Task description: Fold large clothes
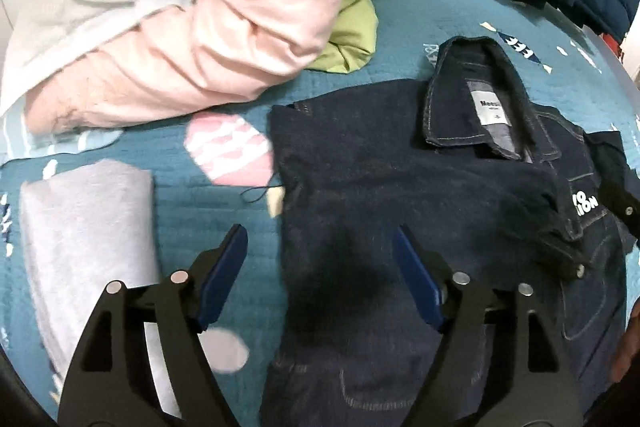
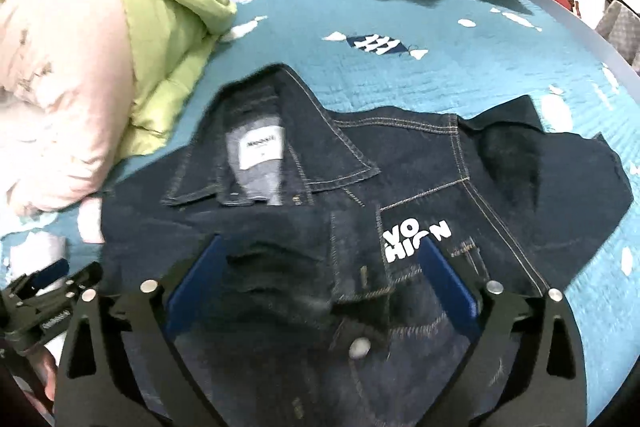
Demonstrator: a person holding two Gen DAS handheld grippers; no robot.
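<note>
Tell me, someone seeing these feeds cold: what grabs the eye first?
The dark denim jacket spread on the teal bedspread, collar up, its white neck label and white lettering standing out. To its left lies a pile of pink and lime green padded coats. Both grippers' blue fingers stand open above the denim, gripping nothing.

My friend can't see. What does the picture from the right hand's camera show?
A dark denim jacket lies partly folded on a teal bedspread, collar and white label facing up. The right gripper hangs open just above it, holding nothing. Pink and green puffy coats are piled at the left.
</note>
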